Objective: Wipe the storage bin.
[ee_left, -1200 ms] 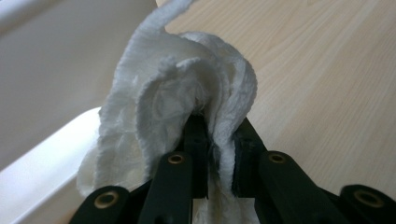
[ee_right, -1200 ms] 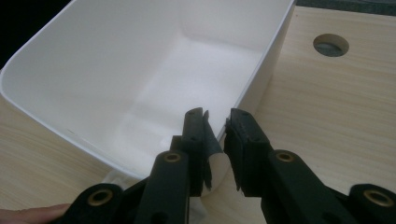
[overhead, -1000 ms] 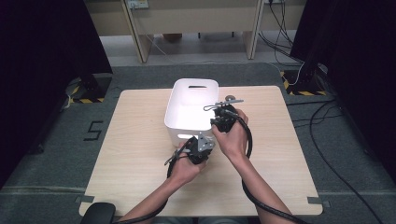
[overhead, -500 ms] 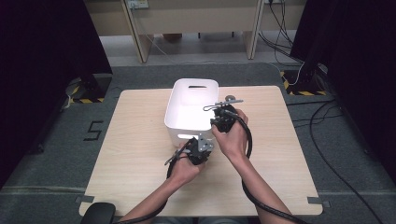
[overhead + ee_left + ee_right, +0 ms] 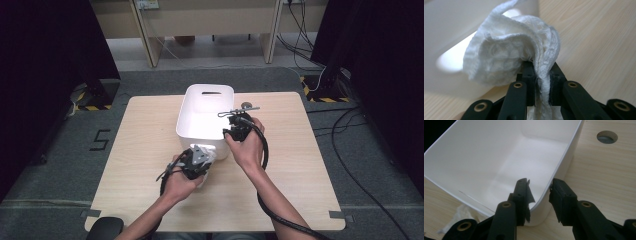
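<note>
A white plastic bin (image 5: 210, 87) stands at the middle of the wooden table (image 5: 150, 150). My left gripper (image 5: 540, 67) is shut on a crumpled white cloth (image 5: 511, 55), which bulges out above the jaws just in front of the bin's near wall; in the high view this gripper (image 5: 202, 152) sits at the bin's near side. My right gripper (image 5: 539, 186) straddles the bin's near right corner rim (image 5: 549, 192). Its jaws have just been opening, with the rim between them and a gap at the outer pad. From above, the right gripper (image 5: 235, 131) hangs over that corner.
The bin's inside (image 5: 486, 157) looks bare, and a handle slot (image 5: 211, 93) is cut in its far wall. A round hole (image 5: 607, 137) is in the tabletop right of the bin. Cables trail from both grippers toward the table's near edge.
My left hand has shifted a little to the left with the cloth still in its jaws. The right hand has kept its place at the bin's corner.
</note>
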### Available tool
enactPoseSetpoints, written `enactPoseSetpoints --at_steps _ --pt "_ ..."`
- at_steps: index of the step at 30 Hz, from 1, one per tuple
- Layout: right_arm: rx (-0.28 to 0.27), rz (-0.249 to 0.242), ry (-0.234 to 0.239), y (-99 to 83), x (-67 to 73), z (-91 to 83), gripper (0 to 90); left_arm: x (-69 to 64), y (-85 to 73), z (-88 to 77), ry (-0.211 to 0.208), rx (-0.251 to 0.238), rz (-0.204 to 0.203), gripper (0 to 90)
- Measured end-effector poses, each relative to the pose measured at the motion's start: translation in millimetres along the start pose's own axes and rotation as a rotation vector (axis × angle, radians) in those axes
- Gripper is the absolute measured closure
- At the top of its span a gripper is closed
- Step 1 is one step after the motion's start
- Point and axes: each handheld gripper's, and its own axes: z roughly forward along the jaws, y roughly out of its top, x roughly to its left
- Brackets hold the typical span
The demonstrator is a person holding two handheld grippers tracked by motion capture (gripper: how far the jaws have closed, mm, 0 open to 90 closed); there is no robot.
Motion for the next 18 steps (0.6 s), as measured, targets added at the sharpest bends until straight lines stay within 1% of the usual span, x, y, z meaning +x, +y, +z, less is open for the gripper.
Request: enactPoseSetpoints --at_steps 4,5,10,11,12,13,14,17,18 --pt "0.001 0.011 -0.001 1.1 -0.1 -0.2 69.2 16.3 -13.8 -21.4 0.036 -0.001 -0.026 78.9" --pt "0.003 0.009 -0.003 1.2 -0.1 -0.3 69.5 20.5 -17.9 -26.3 0.045 -0.006 -0.040 78.9" --pt "0.007 -0.004 -0.012 2.8 0.1 -0.6 71.5 40.0 -39.9 -49.1 0.107 0.001 -0.081 78.8" --pt "0.006 -0.001 -0.014 3.1 0.4 -0.3 71.7 43.4 -43.6 -52.6 0.115 0.000 -0.095 78.8" --pt "0.006 -0.001 -0.014 3.1 0.4 -0.3 71.7 43.4 -43.6 -52.6 0.115 0.000 -0.095 78.8" --pt "0.007 -0.003 -0.016 3.3 0.7 -0.3 72.0 50.4 -49.9 -59.4 0.136 0.000 -0.112 78.8" --pt "0.007 -0.005 -0.017 3.4 0.6 -0.1 72.2 54.1 -52.7 -62.7 0.148 0.001 -0.122 78.8" --pt "0.008 -0.005 -0.016 4.2 0.4 0.5 73.7 65.0 -58.5 -69.8 0.178 -0.004 -0.156 78.8" --pt "0.010 -0.006 -0.017 4.6 0.6 0.7 74.3 68.2 -59.8 -71.3 0.187 -0.003 -0.162 78.8"
